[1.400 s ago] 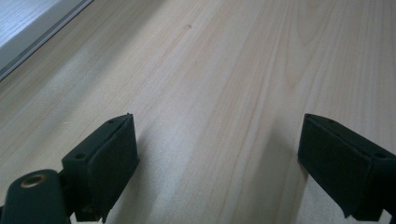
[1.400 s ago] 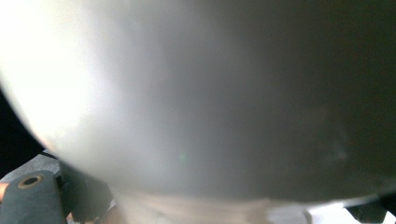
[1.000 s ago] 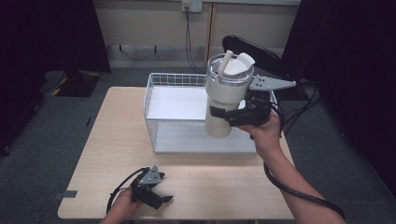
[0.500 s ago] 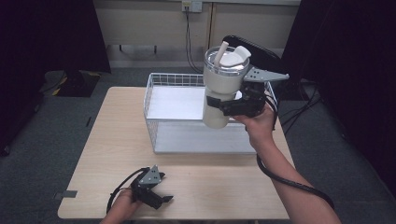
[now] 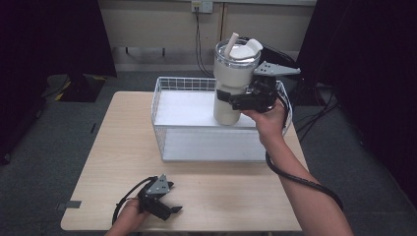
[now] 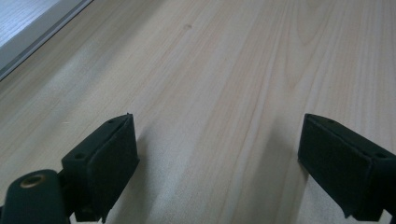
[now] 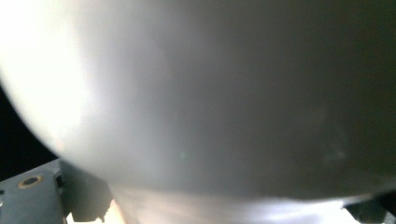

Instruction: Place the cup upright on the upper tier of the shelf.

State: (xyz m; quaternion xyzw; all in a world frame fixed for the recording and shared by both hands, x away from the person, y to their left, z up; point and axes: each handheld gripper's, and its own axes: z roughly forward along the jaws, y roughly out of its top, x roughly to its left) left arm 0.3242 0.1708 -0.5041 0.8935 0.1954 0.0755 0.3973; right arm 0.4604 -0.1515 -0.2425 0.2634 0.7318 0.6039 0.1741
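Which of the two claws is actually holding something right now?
The right claw, raised over the wire basket, is clamped around the white tumbler. The left claw sits open on the table, holding nothing.

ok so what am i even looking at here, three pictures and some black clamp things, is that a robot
No robot: a person holds a hand-held claw in each hand. The high view looks down on a wooden table with a white wire basket on it. The right claw grips a cream tumbler with a straw, raised over the basket. The left claw rests low at the table's near edge, open. The other two pictures come from cameras on the claws: the left gripper view shows bare wood between its jaws, the right gripper view the tumbler's side, very close.
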